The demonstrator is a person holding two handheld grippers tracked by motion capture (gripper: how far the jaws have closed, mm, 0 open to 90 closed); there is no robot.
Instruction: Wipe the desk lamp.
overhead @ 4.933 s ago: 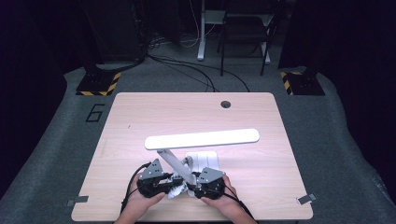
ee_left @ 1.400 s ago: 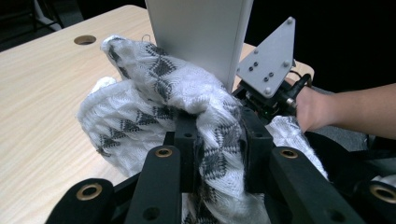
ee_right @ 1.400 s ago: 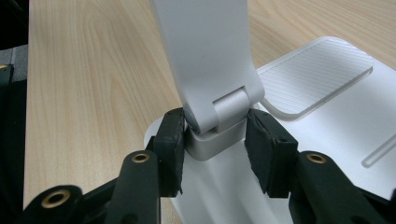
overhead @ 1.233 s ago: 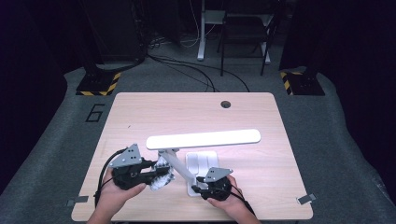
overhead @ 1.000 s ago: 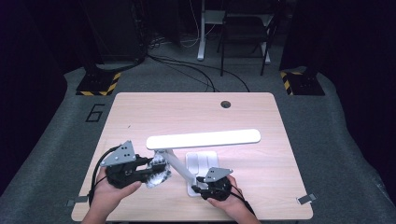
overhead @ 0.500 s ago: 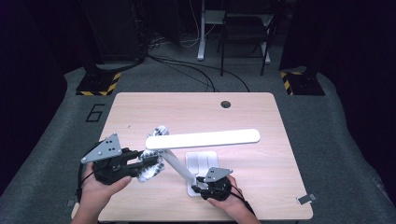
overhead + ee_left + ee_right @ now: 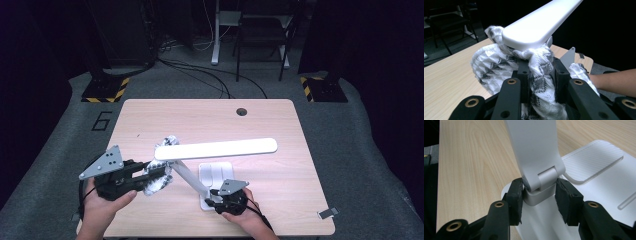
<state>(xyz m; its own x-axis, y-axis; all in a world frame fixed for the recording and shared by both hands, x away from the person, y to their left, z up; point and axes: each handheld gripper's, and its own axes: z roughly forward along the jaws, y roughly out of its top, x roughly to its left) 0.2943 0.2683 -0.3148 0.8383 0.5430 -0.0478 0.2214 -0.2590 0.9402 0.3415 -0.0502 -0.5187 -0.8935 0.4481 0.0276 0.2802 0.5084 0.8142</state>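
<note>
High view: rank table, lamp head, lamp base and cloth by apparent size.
1. Table, by far the largest.
2. Lamp head, the long white bar.
3. Lamp base and cloth: they look alike; the base is partly covered by the right tool and the cloth is bunched in the left tool, so no ranking.

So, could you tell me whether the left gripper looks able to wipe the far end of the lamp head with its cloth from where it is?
Probably not without moving. The left gripper holds the cloth at the near end of the lamp head, and the far end lies well across the table; nothing blocks that path.
</note>
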